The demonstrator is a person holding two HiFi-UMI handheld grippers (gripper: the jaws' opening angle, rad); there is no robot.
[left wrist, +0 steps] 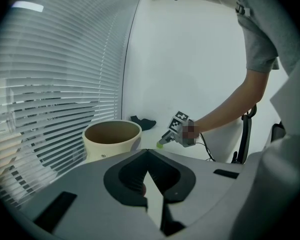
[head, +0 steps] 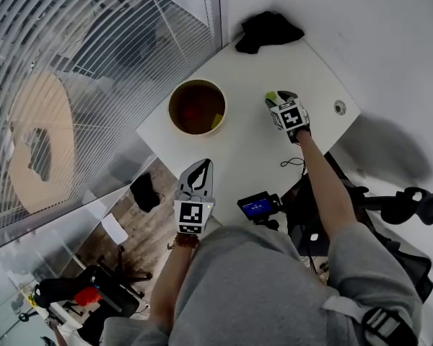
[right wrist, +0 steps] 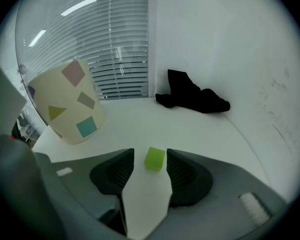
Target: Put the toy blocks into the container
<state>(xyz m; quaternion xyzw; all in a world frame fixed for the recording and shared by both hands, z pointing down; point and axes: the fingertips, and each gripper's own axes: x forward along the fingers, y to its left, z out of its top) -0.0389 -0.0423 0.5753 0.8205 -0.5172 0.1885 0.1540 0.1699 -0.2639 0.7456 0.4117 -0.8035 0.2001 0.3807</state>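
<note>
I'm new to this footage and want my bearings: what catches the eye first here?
A bright green block sits on the white table between the open jaws of the right tool, not yet gripped. Left of it stands a cream container with coloured shapes, and a black cloth lies at the table's far corner.

Place: an office.
Desk: a white desk (head: 260, 71) with a round cable hole (head: 339, 107), pushed into a corner of plain white walls (right wrist: 215, 44).
Window side: glass hung with slatted blinds (head: 94, 42).
Floor: wood-look boards (head: 141, 218), with a black chair (head: 94, 294) on a star base.
</note>
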